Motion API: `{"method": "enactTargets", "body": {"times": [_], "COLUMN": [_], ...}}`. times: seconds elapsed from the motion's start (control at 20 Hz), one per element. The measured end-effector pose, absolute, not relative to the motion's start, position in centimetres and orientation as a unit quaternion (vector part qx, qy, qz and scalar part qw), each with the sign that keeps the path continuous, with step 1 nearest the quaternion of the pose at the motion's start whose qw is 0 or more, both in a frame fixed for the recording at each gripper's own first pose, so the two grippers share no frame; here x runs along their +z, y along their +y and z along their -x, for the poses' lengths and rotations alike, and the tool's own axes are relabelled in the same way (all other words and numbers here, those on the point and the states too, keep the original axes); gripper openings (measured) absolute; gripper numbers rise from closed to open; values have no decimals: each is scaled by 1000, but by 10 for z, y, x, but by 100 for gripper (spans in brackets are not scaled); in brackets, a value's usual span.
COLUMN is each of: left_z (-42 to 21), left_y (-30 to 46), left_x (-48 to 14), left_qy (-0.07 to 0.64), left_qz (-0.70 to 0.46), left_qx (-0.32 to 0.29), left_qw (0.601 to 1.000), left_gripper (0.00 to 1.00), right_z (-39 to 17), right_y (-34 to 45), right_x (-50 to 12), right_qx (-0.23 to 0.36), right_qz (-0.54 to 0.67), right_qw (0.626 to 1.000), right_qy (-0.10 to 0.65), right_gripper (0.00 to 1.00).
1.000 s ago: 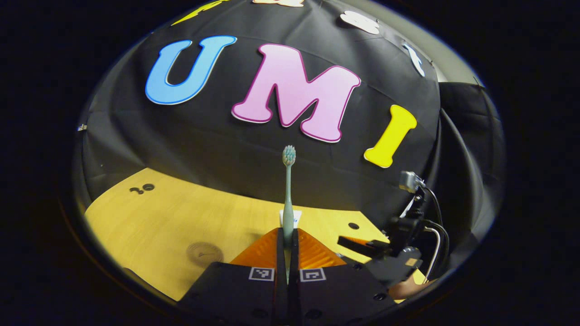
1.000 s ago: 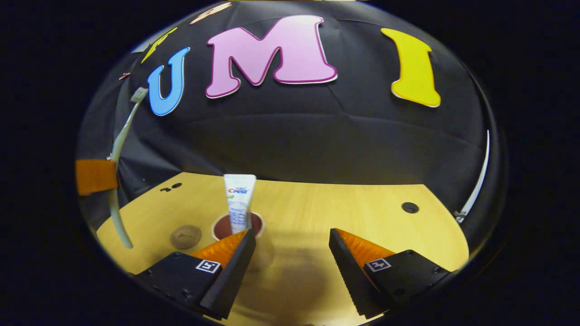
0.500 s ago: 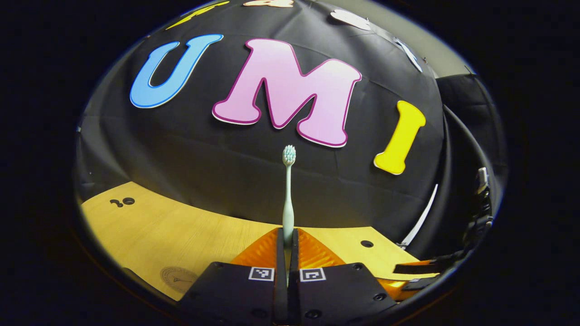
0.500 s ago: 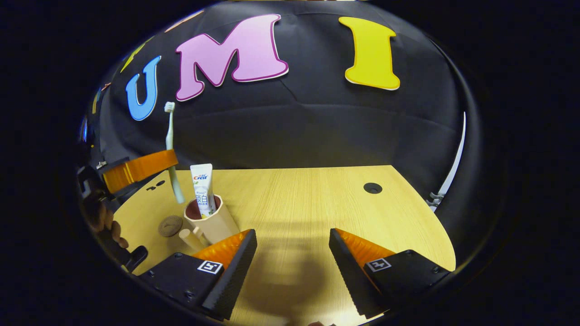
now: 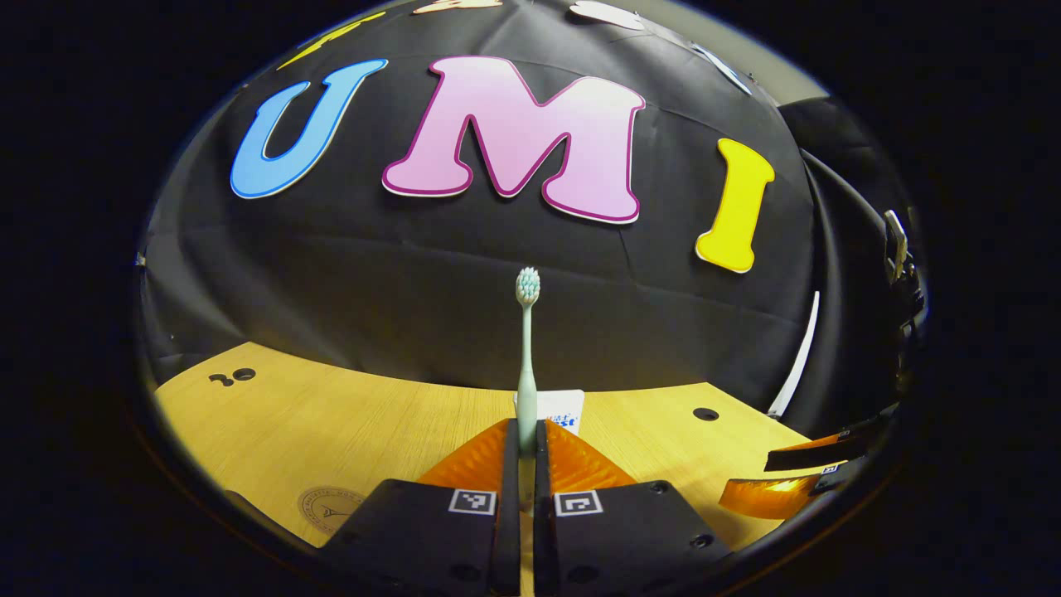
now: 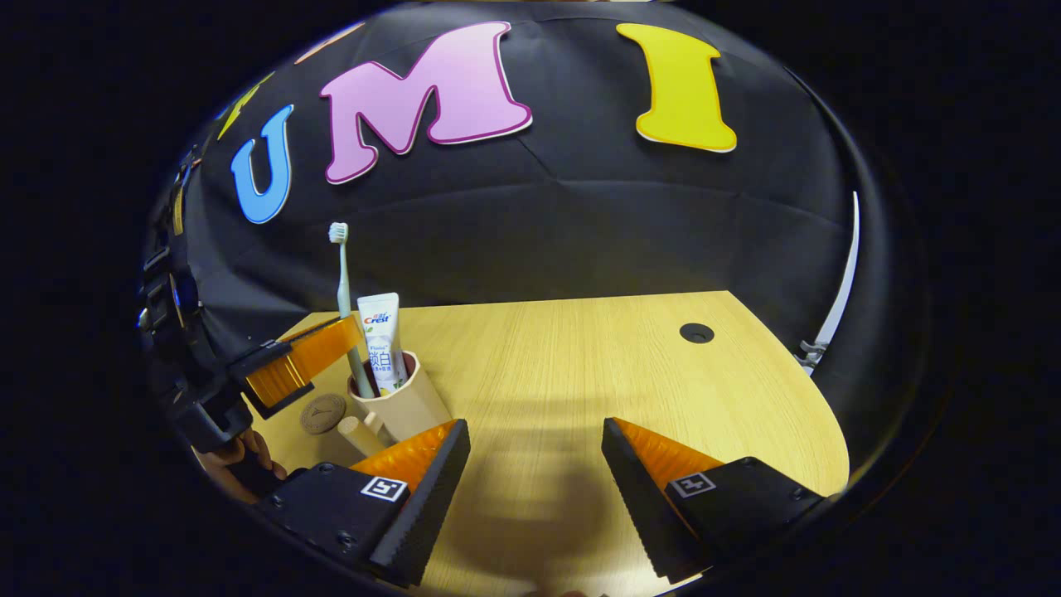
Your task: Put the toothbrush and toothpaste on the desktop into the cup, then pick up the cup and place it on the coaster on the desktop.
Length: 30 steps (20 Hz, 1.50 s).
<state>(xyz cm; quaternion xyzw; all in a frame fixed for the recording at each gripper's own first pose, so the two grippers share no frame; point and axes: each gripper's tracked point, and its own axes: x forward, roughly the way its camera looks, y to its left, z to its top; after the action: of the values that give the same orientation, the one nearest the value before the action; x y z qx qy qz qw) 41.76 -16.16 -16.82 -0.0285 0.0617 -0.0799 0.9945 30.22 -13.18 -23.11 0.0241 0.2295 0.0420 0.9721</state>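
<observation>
Lowered since half a second ago, the toothbrush [image 6: 343, 311] now has its handle end inside the beige cup [image 6: 401, 405] beside the toothpaste [image 6: 380, 342], bristles up. Left tongs [image 5: 521, 452] grip the toothbrush handle; right tongs [image 6: 535, 464] stand open and empty above the bench [image 6: 597, 365]. Cup stands just beside the round coaster [image 6: 322, 413].

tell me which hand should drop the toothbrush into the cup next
Left. Its tongs are shut on the toothbrush, held upright with its lower end at the cup mouth beside the toothpaste. The right tongs are open, holding nothing.
</observation>
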Motion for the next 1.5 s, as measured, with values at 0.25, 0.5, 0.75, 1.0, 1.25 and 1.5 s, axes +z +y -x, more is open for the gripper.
{"method": "enactTargets", "body": {"times": [0.25, 0.5, 0.75, 1.0, 1.25, 1.5], "left_z": [-410, -391, -349, -282, -233, -214], "left_y": [-166, -164, -140, -108, -100, -79], "left_x": [-174, -174, -167, -175, -180, -179], "left_qy": [68, 77, 91, 134, 162, 172], "left_qz": [15, 11, 15, 21, 29, 30], "left_qx": [-92, -101, -75, -30, -21, -7], "left_qw": [993, 992, 993, 990, 986, 985], "left_gripper": [41, 92, 96, 96, 97, 98], "right_z": [-298, -297, -307, -323, -331, -326], "right_y": [-127, -130, -116, -81, -57, -34], "right_x": [-235, -231, -216, -202, -200, -217], "right_qx": [55, 47, 65, 102, 128, 141], "right_qz": [-14, -21, -12, -22, 2, 17], "right_qw": [971, 971, 969, 957, 935, 901], "right_qy": [233, 234, 237, 271, 331, 410], "right_gripper": [98, 98, 98, 98, 98, 98]}}
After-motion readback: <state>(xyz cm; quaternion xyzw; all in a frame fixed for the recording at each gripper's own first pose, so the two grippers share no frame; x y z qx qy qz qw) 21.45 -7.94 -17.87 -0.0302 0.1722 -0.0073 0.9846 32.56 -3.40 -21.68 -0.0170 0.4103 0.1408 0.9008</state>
